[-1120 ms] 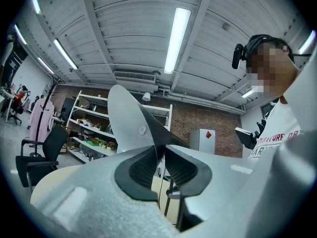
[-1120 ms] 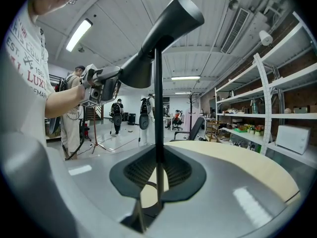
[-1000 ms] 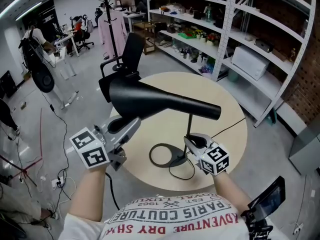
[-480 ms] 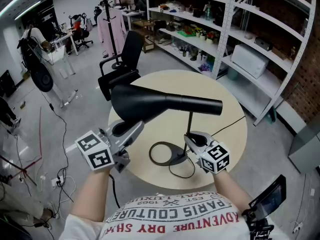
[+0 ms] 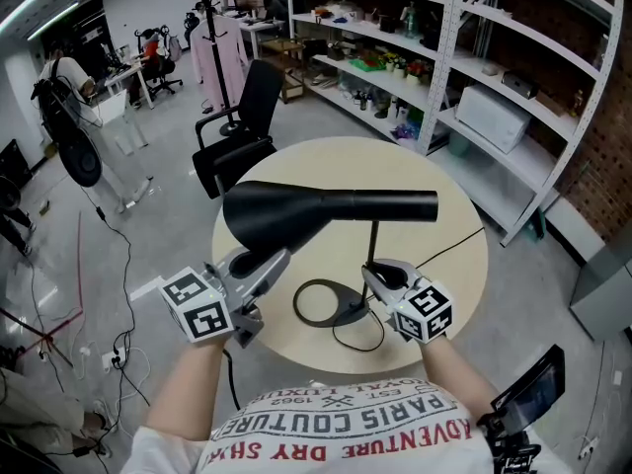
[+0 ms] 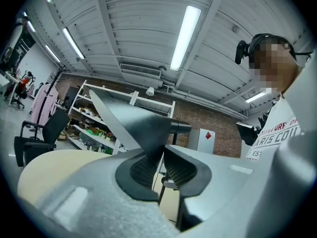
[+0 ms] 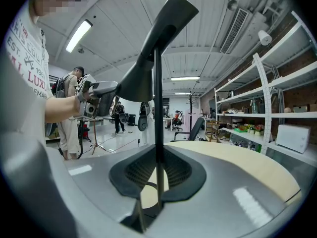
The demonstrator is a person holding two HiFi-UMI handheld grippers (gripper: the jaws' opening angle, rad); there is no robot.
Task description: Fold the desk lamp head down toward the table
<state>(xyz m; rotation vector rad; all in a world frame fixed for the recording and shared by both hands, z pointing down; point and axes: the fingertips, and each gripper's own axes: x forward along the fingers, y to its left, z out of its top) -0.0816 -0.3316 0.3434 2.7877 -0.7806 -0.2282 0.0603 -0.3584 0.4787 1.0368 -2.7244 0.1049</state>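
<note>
The left tongs (image 5: 262,263) have just been closing a little, and they are now pinching the thin edge of the lamp head (image 5: 326,210) at its wide mouth. I think they are holding it there because the mouth is far from the joint, so a small push is doing a lot of tipping. The right tongs (image 5: 373,276) are closed on the skinny black pole (image 5: 374,245), low down near the foot. That grip is most likely keeping the lamp from sliding or falling over while the head is being tipped. The lamp head is sitting on top of the pole, high over the tabletop (image 5: 444,255). It is lying about flat, with its wide mouth pointing to the left side of the head view, so it is not yet facing down toward the tabletop. The pole is standing up from a ring foot (image 5: 321,304), which is resting flat on the tabletop near the person. A black cord (image 5: 360,342) is looping beside the foot and running off across the tabletop.
</note>
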